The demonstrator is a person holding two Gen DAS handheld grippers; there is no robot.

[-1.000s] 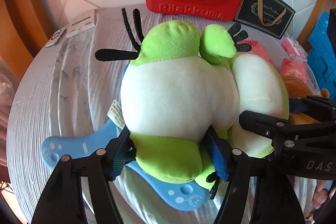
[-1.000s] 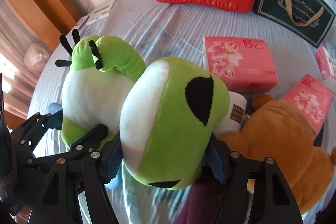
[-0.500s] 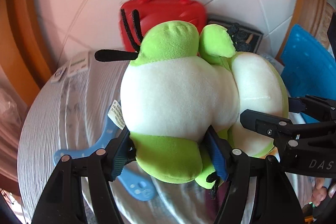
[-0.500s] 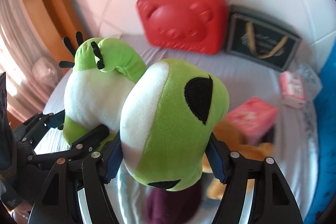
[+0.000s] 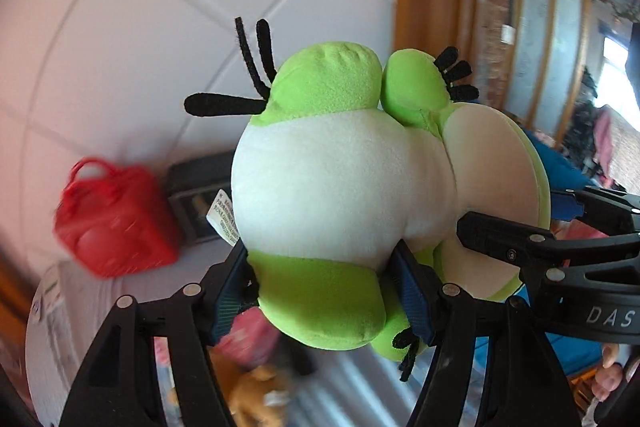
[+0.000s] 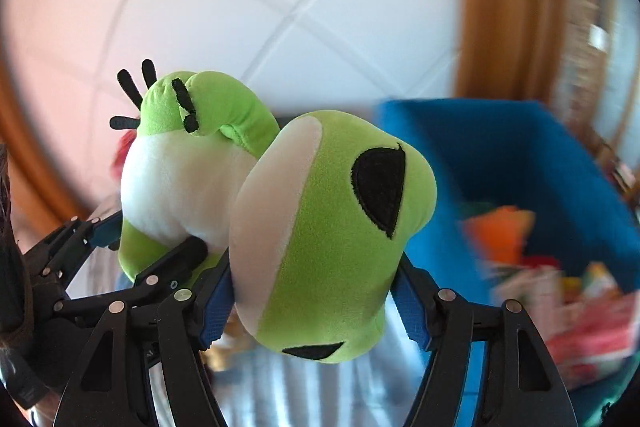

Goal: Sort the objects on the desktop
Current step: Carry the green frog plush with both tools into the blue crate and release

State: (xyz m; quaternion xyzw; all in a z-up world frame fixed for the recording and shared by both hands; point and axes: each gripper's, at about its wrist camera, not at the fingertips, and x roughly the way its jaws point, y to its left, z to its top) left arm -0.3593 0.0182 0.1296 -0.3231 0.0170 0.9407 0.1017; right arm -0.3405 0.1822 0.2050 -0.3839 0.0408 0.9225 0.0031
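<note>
Gripping the green frog plush (image 5: 340, 195) together, the left gripper (image 5: 324, 279) clenches its body and the right gripper (image 6: 316, 291) its head, a blue bin (image 6: 520, 155) at three o'clock.

1. The plush frog (image 5: 340, 187) is lime green with a white belly, black felt toes and black embroidered eyes.
2. The carry case (image 5: 114, 223) is red.
3. The storage bin (image 6: 520, 163) is blue.
4. The wall tiles (image 5: 160, 7) are white.
5. The gripper pads (image 6: 408, 301) are blue on black fingers.
6. The tablecloth (image 6: 320, 387) has pale grey-and-white stripes.
</note>
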